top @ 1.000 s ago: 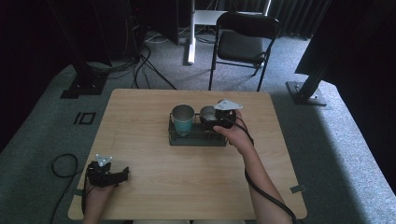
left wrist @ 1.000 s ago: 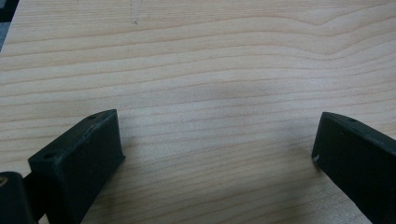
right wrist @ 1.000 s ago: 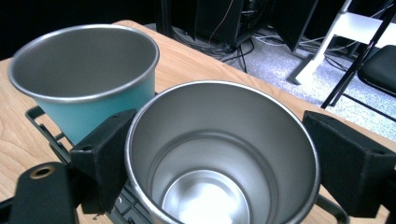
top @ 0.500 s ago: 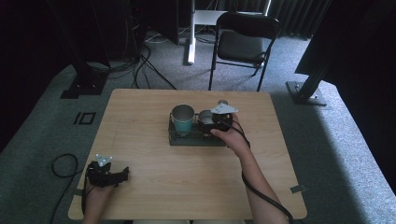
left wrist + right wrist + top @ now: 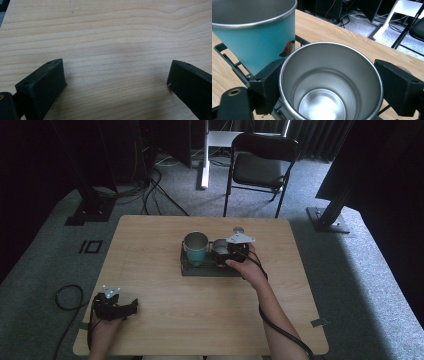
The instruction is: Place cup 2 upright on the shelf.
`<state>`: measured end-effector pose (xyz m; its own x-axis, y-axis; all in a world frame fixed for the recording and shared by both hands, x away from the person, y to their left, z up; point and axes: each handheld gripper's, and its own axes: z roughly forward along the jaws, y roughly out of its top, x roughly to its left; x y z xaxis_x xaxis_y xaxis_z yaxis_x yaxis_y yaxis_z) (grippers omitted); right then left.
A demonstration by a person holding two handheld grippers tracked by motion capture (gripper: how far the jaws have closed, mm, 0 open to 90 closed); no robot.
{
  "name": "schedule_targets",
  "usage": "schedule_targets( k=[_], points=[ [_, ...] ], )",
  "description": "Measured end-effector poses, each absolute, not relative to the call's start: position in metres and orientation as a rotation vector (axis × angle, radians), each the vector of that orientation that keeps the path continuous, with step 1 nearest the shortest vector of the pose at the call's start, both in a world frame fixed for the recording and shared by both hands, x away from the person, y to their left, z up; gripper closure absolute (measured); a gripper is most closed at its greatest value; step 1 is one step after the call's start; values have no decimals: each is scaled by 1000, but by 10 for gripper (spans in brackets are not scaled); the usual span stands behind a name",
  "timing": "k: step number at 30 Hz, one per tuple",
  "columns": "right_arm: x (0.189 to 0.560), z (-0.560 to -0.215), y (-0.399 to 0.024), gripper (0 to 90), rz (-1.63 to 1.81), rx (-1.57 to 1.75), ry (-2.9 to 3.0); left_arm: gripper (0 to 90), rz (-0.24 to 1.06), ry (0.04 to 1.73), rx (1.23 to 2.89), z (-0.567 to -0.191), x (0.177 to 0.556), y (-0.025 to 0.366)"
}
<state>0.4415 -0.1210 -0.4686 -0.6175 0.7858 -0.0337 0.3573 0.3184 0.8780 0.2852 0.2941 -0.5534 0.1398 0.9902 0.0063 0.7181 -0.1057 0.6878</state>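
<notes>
A dark wire rack [image 5: 200,270] sits mid-table. On its left end stands a teal cup [image 5: 195,247] [image 5: 257,42] with a steel rim. Beside it, on the rack, is a bare steel cup [image 5: 218,245] [image 5: 329,82], upright and empty. My right gripper [image 5: 223,252] [image 5: 328,75] reaches in from the right, its jaws pressed against both sides of the steel cup. My left gripper [image 5: 131,308] [image 5: 115,75] rests open on the table's near left corner, with bare wood between its jaws.
The wooden table [image 5: 150,250] is bare around the rack. A black folding chair [image 5: 260,167] stands beyond the far edge. Cables and stand bases lie on the grey carpet [image 5: 350,270]; a cable loop [image 5: 67,297] lies by the left edge.
My right gripper has shifted slightly left and down with the steel cup, bringing it close beside the teal cup on the rack. The left gripper has not moved.
</notes>
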Motion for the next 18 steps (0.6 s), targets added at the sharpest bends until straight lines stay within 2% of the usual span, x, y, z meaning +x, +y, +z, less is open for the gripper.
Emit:
schedule_targets(
  k=[18],
  points=[
    [437, -451, -128, 116, 1266, 990, 2146, 22, 658, 1633, 1884, -553, 285, 294]
  ],
)
